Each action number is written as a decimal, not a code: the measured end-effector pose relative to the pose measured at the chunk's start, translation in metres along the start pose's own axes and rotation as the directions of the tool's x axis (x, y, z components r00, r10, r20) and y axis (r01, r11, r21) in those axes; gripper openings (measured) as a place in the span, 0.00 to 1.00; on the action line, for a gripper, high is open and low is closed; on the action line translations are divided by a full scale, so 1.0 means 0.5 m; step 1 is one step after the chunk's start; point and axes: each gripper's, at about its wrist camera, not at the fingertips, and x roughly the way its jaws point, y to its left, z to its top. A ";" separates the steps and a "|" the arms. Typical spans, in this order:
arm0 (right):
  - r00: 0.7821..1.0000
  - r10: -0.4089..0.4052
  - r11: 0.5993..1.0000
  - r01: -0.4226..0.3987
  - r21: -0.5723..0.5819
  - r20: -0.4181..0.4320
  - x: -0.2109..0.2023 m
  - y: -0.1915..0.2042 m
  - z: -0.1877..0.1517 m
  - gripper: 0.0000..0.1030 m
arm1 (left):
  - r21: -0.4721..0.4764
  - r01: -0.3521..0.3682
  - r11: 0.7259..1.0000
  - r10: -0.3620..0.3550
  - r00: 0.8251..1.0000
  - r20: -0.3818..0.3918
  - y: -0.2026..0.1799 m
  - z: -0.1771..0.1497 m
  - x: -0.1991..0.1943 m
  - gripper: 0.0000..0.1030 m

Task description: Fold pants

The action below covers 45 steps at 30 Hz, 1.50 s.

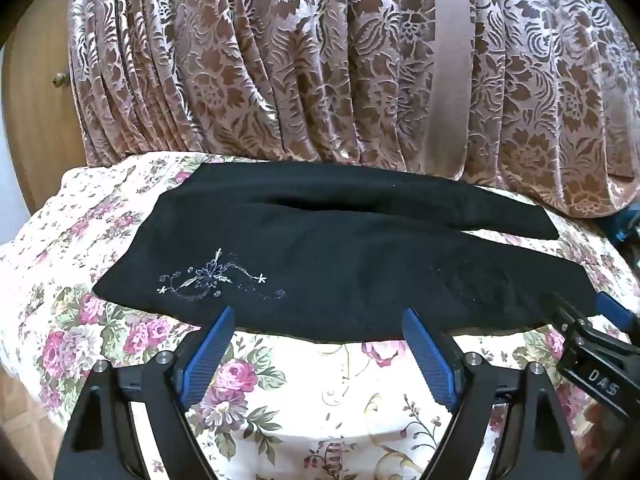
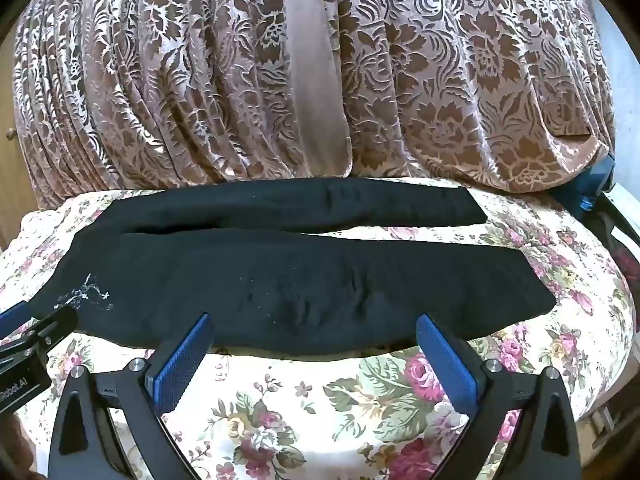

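Black pants (image 1: 340, 256) lie flat across the floral cloth, waist to the left, both legs running right, with white embroidery (image 1: 218, 278) near the hip. They also show in the right wrist view (image 2: 312, 276). My left gripper (image 1: 318, 320) is open and empty, its blue pads at the pants' near edge by the hip. My right gripper (image 2: 314, 326) is open and empty at the near edge of the nearer leg. The right gripper's body shows in the left wrist view (image 1: 588, 344); the left one shows in the right wrist view (image 2: 32, 340).
A floral cloth (image 1: 280, 396) covers the surface. A brown patterned curtain (image 1: 320, 60) hangs right behind the pants. A wooden cupboard door (image 1: 36, 112) stands far left. Dark blue items (image 2: 592, 188) sit at the far right edge.
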 end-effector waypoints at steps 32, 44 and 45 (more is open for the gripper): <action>1.000 -0.001 1.000 0.002 0.028 -0.031 0.013 -0.008 -0.003 1.00 | 0.002 -0.022 1.000 0.022 0.998 -0.059 0.007 -0.010 0.023 0.83; 0.999 0.002 1.000 0.000 0.025 -0.046 0.021 -0.008 -0.006 1.00 | 0.004 -0.024 1.000 0.024 0.997 -0.079 0.008 -0.016 0.033 0.83; 0.999 0.000 1.000 0.001 0.025 -0.047 0.021 -0.008 -0.007 1.00 | 0.004 -0.024 1.000 0.024 0.997 -0.079 0.008 -0.017 0.033 0.83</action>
